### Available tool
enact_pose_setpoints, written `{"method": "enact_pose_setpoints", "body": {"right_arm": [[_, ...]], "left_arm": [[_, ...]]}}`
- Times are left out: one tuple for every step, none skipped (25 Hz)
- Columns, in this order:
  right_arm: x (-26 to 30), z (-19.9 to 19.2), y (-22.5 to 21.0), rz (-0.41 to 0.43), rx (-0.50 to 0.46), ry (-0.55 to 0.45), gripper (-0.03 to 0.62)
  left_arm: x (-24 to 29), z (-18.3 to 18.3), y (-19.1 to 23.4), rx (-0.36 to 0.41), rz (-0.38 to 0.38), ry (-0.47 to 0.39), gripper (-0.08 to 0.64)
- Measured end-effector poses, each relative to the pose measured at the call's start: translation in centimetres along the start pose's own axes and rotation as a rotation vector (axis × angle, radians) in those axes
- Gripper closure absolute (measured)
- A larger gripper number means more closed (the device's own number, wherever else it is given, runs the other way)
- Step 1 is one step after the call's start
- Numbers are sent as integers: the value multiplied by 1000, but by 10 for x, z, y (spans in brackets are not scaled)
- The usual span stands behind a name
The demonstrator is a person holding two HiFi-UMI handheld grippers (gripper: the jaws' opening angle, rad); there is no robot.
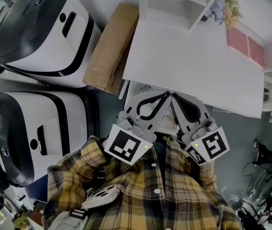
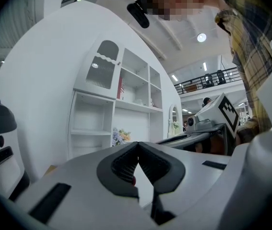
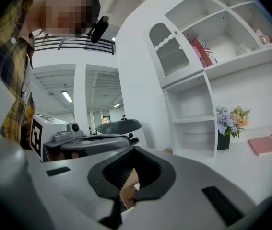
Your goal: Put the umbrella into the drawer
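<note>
Both grippers (image 1: 167,94) (image 1: 173,96) sit closed beside the desk's (image 1: 198,56) edge.

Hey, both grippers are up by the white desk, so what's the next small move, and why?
Probably look around for the umbrella first. No view shows it, or a drawer. The left gripper and the right gripper are both shut and empty, held close to the shirt at the edge of the desk, so there's nothing to reach for yet.
</note>
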State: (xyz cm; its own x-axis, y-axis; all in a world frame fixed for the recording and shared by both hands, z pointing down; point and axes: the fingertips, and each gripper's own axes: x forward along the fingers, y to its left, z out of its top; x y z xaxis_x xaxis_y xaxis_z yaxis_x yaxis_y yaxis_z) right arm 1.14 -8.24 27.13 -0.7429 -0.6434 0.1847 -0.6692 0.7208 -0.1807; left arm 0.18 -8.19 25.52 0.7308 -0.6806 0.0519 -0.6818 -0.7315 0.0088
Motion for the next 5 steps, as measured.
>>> {"method": "enact_pose_setpoints", "body": {"right_arm": [[0,0,0,-1,-3,-1,575],[0,1,-1,-2,-6,-2,575],[0,1,-2,-4,-9,-4,575],[0,2,-3,-6,-12,-6,575],[0,2,-5,-8,-14,-8,575]], "left_arm": [[0,2,1,6,-1,-8,540],[1,3,2,9,-3,-16,540],[2,4,3,9,-5,-22,540],[3,5,4,10,-7,-27,540],[5,5,5,10,-10,-31,540]]}}
